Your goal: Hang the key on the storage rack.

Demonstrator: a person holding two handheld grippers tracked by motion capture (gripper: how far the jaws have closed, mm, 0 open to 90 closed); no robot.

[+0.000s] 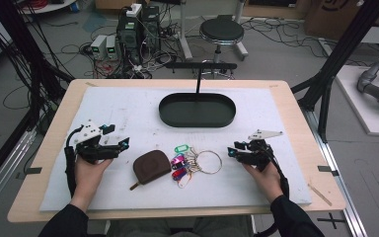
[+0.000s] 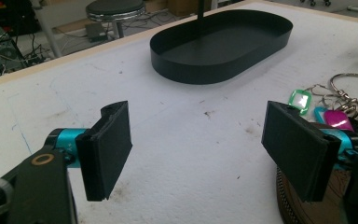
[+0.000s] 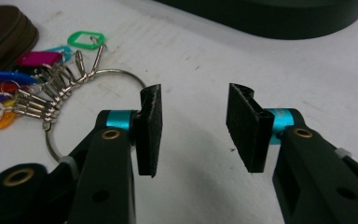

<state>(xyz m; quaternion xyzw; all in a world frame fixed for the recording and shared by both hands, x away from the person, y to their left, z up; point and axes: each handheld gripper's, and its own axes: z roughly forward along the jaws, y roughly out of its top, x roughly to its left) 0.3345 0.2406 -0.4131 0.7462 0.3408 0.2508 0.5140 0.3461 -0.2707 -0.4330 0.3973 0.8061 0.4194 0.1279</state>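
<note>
Two dark sleeves are seen at the bottom edge of the high view, and from them the person's left hand [image 1: 90, 173] and right hand [image 1: 264, 177] are extended over a white foam mat [image 1: 128, 111] that is laid on a wooden table [image 1: 54, 143]. At the left, the left gripper [image 1: 120, 146] is held just above the mat, and its jaws are spread wide with nothing between them; in the left gripper view bare mat is seen in the gap. Just beside that gripper's tips a brown zipped pouch [image 1: 151, 166] is laid flat on the mat. Touching the pouch on its right, a bunch of coloured key tags [image 1: 179, 164] is spread out, with a green tag [image 1: 181, 148] at the top, and the tags are strung on small clips to a large metal ring [image 1: 208, 162] that lies flat. Near the ring's right edge, but apart from it, the right gripper [image 1: 232, 151] is held low, and its jaws are parted with only mat seen between the pads [image 3: 149, 126] in the right gripper view. Farther back, near the middle of the mat, a black oval tray [image 1: 197, 117] is set, and a thin black post [image 1: 198, 81] with a crossbar is seen standing upright at its far side. Beyond the table a round stool [image 1: 221, 31] and tangled cables are seen on the floor.
</note>
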